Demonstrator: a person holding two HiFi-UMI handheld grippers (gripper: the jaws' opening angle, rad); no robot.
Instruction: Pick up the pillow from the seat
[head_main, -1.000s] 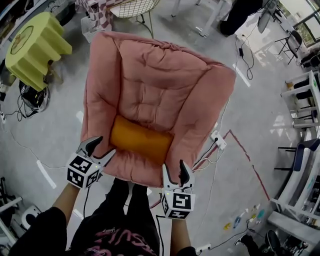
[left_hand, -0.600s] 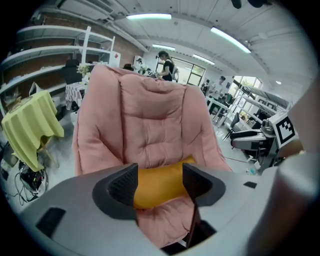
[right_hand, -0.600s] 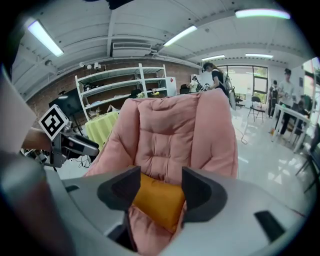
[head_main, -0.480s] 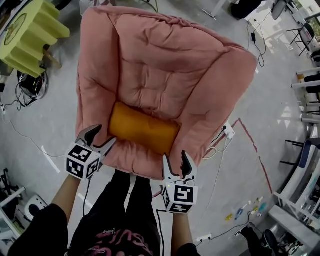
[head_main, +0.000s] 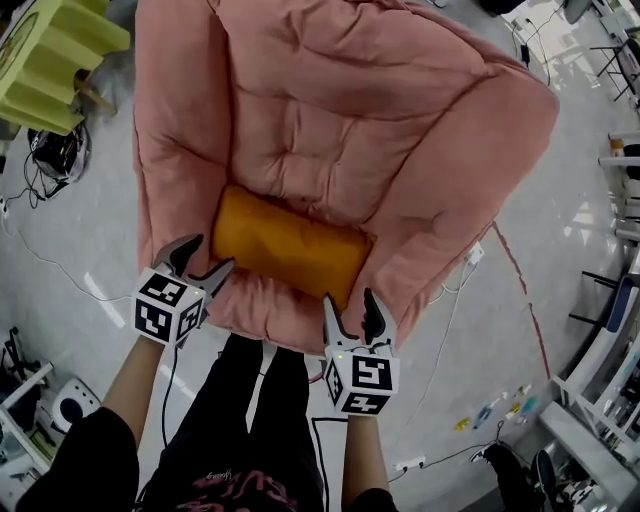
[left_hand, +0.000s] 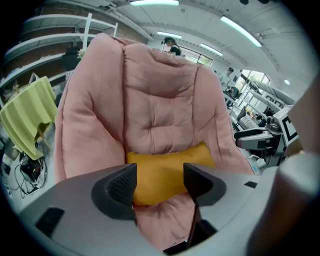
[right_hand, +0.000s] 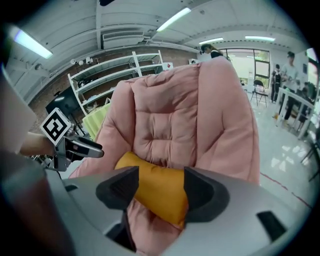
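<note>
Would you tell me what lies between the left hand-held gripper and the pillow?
Head view: only pink seat cushion separates the left hand-held gripper from the pillow.

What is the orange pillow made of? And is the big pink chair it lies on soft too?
The orange pillow looks like smooth, matte cloth over soft stuffing: it is plump with rounded ends and has no shine. The pink chair looks like thick padded cloth, perhaps cotton or microfibre: stitched tufts make dimples, and it puffs and wrinkles all over. The exact fabrics can't be told by looking.
</note>
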